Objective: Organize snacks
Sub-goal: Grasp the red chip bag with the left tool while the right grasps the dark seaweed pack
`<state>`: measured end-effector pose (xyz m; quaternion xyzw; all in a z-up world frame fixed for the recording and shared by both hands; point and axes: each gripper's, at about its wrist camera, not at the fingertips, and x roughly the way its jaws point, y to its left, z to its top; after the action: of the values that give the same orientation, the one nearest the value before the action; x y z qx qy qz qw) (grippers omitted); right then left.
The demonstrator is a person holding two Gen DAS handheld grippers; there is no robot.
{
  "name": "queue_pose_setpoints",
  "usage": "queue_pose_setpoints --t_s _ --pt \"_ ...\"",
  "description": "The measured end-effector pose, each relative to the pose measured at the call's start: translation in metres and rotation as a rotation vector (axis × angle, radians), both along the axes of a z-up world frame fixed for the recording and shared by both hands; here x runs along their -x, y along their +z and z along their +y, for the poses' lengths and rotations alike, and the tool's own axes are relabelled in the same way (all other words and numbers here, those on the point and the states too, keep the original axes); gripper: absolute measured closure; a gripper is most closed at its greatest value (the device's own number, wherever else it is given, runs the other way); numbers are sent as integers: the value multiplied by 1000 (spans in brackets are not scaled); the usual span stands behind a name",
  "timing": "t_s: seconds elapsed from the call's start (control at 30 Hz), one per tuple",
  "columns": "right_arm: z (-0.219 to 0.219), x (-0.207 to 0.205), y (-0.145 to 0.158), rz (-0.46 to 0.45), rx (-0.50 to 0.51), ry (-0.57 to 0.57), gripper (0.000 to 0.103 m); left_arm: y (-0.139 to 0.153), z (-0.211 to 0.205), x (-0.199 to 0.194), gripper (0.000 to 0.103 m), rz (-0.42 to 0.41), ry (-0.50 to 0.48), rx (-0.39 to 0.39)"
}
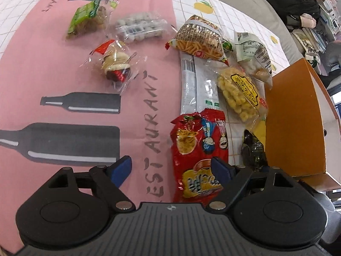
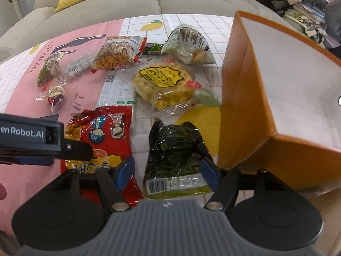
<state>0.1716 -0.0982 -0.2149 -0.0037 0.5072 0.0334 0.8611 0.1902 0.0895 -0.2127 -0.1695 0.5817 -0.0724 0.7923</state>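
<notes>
Here, your right gripper stood apart astride the dark pack, just left of the box | left gripper gaped, empty | pack looked light, crinkly, slick: pinch its puffed middle, not the seam.

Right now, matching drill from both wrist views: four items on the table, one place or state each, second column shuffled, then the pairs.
Things:
1. red chip bag
2. dark green packet
3. orange box
4. yellow puffs bag

Places or states:
A. between the open fingers of the right gripper
B. on the tablecloth, beyond the dark green packet
C. open, nothing visible inside it
D. partly under the left gripper, which is open

Pairs: 1-D, 2-A, 3-C, 4-B
</notes>
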Motion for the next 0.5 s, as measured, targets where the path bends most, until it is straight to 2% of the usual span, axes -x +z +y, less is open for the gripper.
queue_pose_setpoints --t_s 0.1,0.17,0.23,0.3,0.4,0.5 --pt "1 -2 -6 19 -18 9 44 0 -5 0 6 -2 -16 1" --pt "4 -1 -7 -1 -13 25 49 0 -8 0 6 1 -34 2" --pt "5 0 -5 -16 0 49 65 1 -12 1 10 1 -46 -12" --pt "6 1 -4 -22 -3 67 70 1 -18 2 12 3 -62 -24" --pt "4 3 -3 -24 -12 83 90 1 -25 3 13 12 -85 -25" --pt "6 4 -2 -16 -27 102 91 1 -27 5 12 9 -94 -16"
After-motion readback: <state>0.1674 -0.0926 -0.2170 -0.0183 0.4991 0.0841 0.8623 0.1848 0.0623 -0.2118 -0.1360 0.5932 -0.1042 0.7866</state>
